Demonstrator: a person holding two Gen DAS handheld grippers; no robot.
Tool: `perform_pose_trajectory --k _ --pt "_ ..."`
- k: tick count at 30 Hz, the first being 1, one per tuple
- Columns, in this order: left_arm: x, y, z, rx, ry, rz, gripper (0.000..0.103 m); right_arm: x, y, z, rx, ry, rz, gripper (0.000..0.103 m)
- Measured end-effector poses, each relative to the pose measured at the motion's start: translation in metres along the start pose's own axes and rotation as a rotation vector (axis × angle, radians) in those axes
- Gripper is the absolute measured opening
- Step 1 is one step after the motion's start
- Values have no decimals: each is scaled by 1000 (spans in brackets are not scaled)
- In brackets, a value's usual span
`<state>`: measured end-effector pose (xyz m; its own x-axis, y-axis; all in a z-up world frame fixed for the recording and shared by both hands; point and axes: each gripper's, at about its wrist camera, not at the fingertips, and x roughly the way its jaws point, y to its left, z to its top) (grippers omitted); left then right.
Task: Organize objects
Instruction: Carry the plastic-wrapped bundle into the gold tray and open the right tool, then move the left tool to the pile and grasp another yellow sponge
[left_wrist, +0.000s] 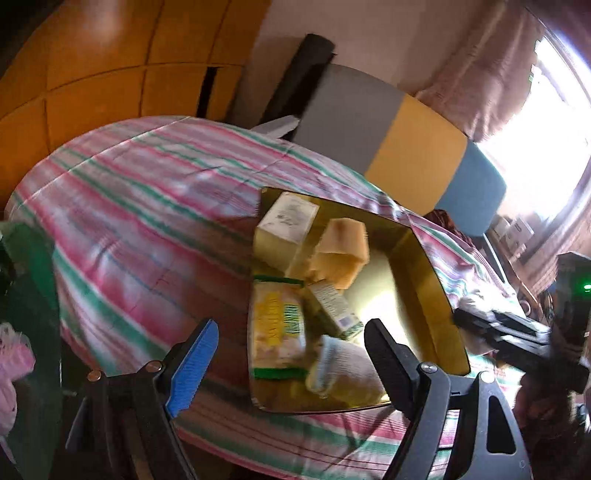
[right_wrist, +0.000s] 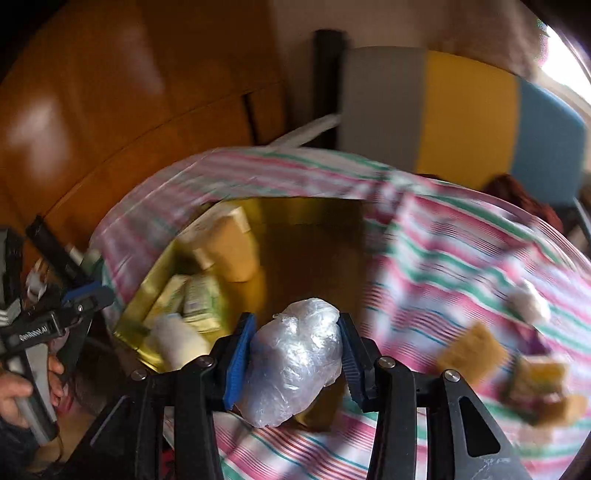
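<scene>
A shallow gold tray (left_wrist: 417, 280) lies on the striped bed cover (left_wrist: 147, 206). Inside it are a cream box (left_wrist: 288, 221), a tan block (left_wrist: 343, 254), a yellow-green packet (left_wrist: 277, 332), a small green carton (left_wrist: 332, 306) and a white roll (left_wrist: 340, 365). My left gripper (left_wrist: 291, 354) hovers open over the tray's near end, nothing between its fingers. My right gripper (right_wrist: 295, 354) is shut on a crumpled clear plastic bag (right_wrist: 295, 362), held above the tray's (right_wrist: 314, 236) near edge. Each gripper shows blurred in the other's view, the right gripper (left_wrist: 480, 321) and the left gripper (right_wrist: 92, 295).
Loose items lie on the cover right of the tray: a brown pad (right_wrist: 472, 350), a white lump (right_wrist: 528, 299), a yellow packet (right_wrist: 543, 384). A grey, yellow and blue headboard (left_wrist: 406, 147) and a wooden wardrobe (left_wrist: 92, 74) stand behind. A hand (right_wrist: 22, 391) holds the left gripper.
</scene>
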<state>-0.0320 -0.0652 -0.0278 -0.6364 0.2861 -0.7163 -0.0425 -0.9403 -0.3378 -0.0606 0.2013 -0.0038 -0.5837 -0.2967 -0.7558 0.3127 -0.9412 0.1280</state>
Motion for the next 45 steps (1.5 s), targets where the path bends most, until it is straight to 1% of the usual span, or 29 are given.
perform_pose_trajectory --k 1,2,4,6,7,9,10,12,14,15,18,19,20,23,25,29,34,36,38,39,40,42,44,45 --pt "1 4 -1 -14 8 6 82 9 4 2 -7 14 10 46" --pt "3 8 -1 -26 16 8 82 26 13 4 -21 44 18 46" --pt "8 16 -3 -59 44 1 81 51 22 5 -41 83 8 48" --pt "9 19 -4 -74 55 -9 81 78 32 2 -52 146 17 48" --pt "8 20 -5 -74 53 -13 81 86 36 0 -58 166 28 48" --pt "7 19 -4 -63 41 -20 81 92 42 -4 -48 173 68 52" --pt "7 17 -4 -51 36 -19 81 91 43 -5 -38 169 86 54" --pt "8 14 -6 -24 30 -10 82 86 43 -7 -35 147 94 64" --pt "10 10 -7 -7 38 -12 82 80 42 -10 -32 133 117 93" --pt "10 8 -7 3 39 -11 82 78 42 -11 -31 128 119 96" --pt "9 -1 -7 43 37 -7 82 69 42 -13 -30 104 108 98" --pt "8 -5 -7 56 35 -9 82 64 41 -12 -28 95 105 102" --pt "7 -8 -6 66 32 -12 82 59 40 -11 -27 83 102 103" --pt "4 -21 -5 108 25 -15 83 39 36 -11 -26 45 83 103" --pt "4 -29 -6 130 32 -35 83 24 30 -11 -19 11 63 103" --pt "5 -52 -10 209 40 -58 83 -7 6 -18 -2 -45 16 103" --pt "11 -80 -17 274 69 -101 83 -39 -46 -42 61 -47 -92 103" --pt "14 -92 -21 309 84 -116 84 -52 -73 -56 103 -44 -142 103" --pt "17 -108 -26 364 97 -134 84 -63 -97 -67 142 -37 -192 103" --pt "18 -114 -28 384 101 -141 84 -71 -116 -75 174 -34 -227 103" --pt "19 -123 -30 413 110 -158 84 -75 -126 -79 192 -32 -246 103" --pt "19 -140 -31 449 116 -196 84 -89 -157 -90 245 -31 -312 103" --pt "15 -162 -33 508 93 -237 91 -104 -185 -100 303 -45 -371 103" --pt "14 -169 -33 530 78 -250 92 -113 -204 -107 354 -59 -405 103"
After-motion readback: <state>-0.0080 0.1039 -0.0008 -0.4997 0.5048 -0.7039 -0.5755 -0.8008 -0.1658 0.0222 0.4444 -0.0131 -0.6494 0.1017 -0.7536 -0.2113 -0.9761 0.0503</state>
